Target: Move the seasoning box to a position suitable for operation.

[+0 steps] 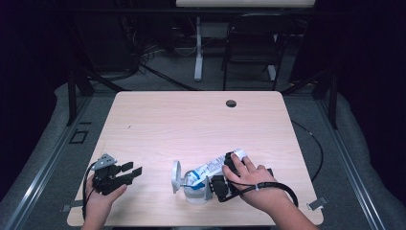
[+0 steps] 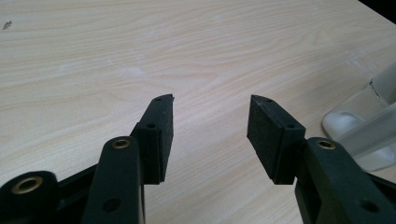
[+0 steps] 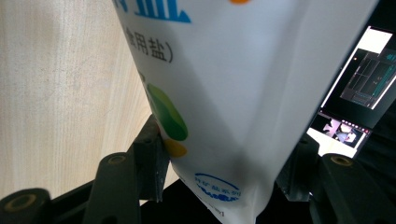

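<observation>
Right gripper view: your jaws are clamped on a white bag [image 3: 243,93], one pad on each side of its lower end, and the bag rises between them. It carries blue printed characters, a green and an orange blob, and a blue oval mark near the bottom. Pale wood grain lies to the left of it, and a lit monitor [image 3: 355,93] sits in the dark at the right.

In the high view, your right gripper [image 1: 225,178] lies under your right hand [image 1: 249,178] near the front edge of the surface [image 1: 191,120]. The white bag [image 1: 210,168] is tilted, its lower end pointing down into a clear container [image 1: 194,191] that stands at the front centre. A round clear lid [image 1: 176,176] stands up at the container's left side.

In the left gripper view, your left gripper [image 2: 210,130] has its jaws spread wide with only bare wood between them; the container's clear edge [image 2: 369,130] shows at the right. From above, your left gripper [image 1: 131,171] rests near the front left, held by your left hand [image 1: 103,194], well apart from the container. A dark round hole [image 1: 231,103] marks the far side of the surface, and a chair [image 1: 251,43] stands beyond it.
</observation>
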{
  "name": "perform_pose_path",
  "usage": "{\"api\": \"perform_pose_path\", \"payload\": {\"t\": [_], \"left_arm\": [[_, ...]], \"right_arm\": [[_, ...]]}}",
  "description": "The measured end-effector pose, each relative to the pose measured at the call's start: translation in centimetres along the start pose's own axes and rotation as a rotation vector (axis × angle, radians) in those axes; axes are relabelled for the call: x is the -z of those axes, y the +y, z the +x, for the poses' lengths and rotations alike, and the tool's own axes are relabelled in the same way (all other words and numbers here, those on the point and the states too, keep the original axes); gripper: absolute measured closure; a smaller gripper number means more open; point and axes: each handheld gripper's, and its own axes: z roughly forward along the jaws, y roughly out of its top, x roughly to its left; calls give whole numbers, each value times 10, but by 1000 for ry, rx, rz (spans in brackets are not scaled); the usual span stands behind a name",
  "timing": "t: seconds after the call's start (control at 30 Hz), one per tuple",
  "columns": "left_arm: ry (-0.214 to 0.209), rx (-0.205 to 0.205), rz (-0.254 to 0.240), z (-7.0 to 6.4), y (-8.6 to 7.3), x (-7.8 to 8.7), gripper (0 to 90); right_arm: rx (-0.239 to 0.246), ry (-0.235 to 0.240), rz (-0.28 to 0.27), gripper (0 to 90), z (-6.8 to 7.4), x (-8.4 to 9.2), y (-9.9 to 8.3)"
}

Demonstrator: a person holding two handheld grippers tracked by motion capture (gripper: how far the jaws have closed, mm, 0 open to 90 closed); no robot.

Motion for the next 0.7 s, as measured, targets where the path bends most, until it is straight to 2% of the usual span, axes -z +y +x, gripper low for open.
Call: {"api": "perform_pose_path", "payload": {"t": [0.57,0.7], "left_arm": [[1,4,-9,2,-1,1,514],[0,-2,1,3,-2,1,514]], "right_arm": [[8,-1,5,458,-1,-1,1],[4,0,-2,458,0,-1,1]]}}
